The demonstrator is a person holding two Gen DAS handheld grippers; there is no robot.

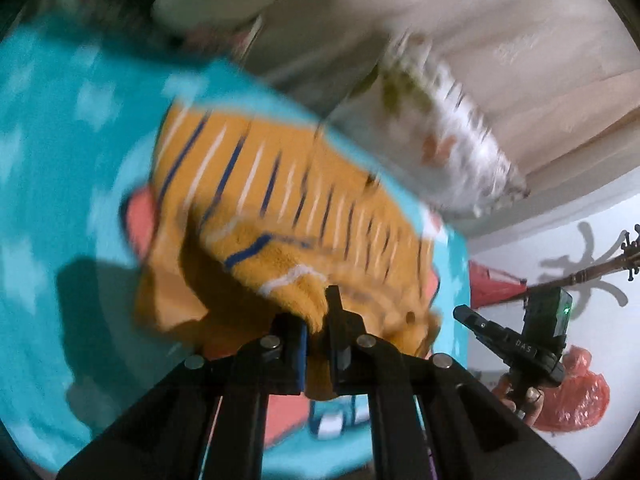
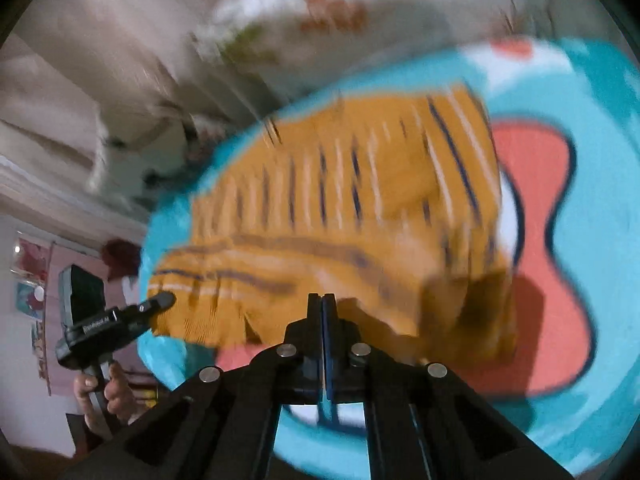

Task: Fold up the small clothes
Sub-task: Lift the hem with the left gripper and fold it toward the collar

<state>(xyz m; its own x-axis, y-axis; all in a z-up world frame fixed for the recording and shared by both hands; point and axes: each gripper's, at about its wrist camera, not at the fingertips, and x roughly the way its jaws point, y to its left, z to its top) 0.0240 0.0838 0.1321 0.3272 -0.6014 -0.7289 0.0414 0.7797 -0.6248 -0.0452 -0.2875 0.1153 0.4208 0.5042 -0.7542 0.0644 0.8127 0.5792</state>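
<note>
The orange striped garment lies bunched on a turquoise blanket with a pink shape. The left claw is clamped on its near edge. The right claw has its jaws pressed together with no cloth visibly between them, just beside the garment's edge.
</note>
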